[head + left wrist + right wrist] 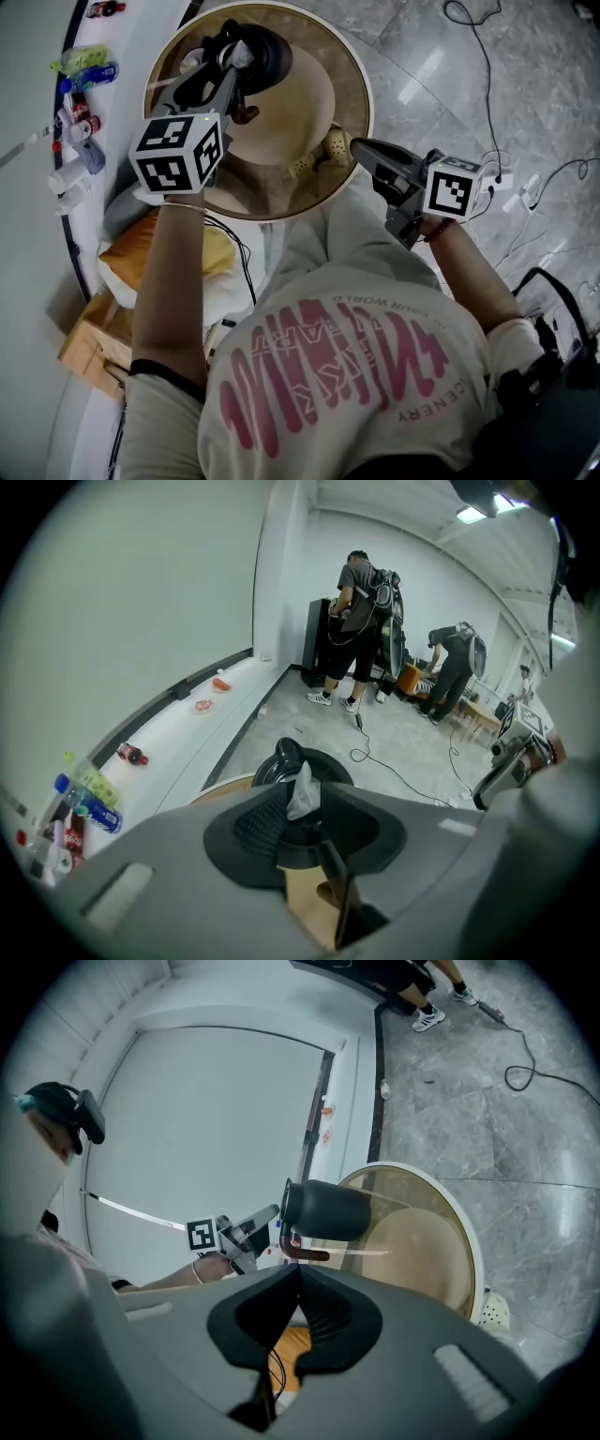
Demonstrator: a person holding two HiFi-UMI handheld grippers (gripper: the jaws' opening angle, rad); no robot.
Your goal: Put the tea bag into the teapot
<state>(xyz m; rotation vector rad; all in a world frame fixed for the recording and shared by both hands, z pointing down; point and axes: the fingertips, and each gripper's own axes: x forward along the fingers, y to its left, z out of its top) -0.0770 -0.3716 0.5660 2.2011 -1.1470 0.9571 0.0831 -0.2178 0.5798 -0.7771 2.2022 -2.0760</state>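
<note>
A black teapot (pixel 258 52) stands at the far side of a round glass table (pixel 361 89). A white tea bag (pixel 242 54) sticks up out of its mouth. My left gripper (pixel 234 69) reaches over the teapot from the left, its jaws wide open. In the left gripper view the tea bag (pixel 302 794) stands in the teapot's opening (pixel 281 761) between the open fingertips of the left gripper (pixel 309 815), and no pad presses on it. My right gripper (pixel 358 147) hangs at the table's near right edge. Its jaws (pixel 298 1269) are shut on nothing. From there the teapot (pixel 328 1210) shows ahead.
Several bottles (pixel 84 66) lie on a white ledge at the left. A cardboard box (pixel 89 342) and a yellow bag (pixel 141 253) sit on the floor by my left arm. Cables (pixel 487 66) run over the grey floor at the right. People (pixel 361 621) stand far off.
</note>
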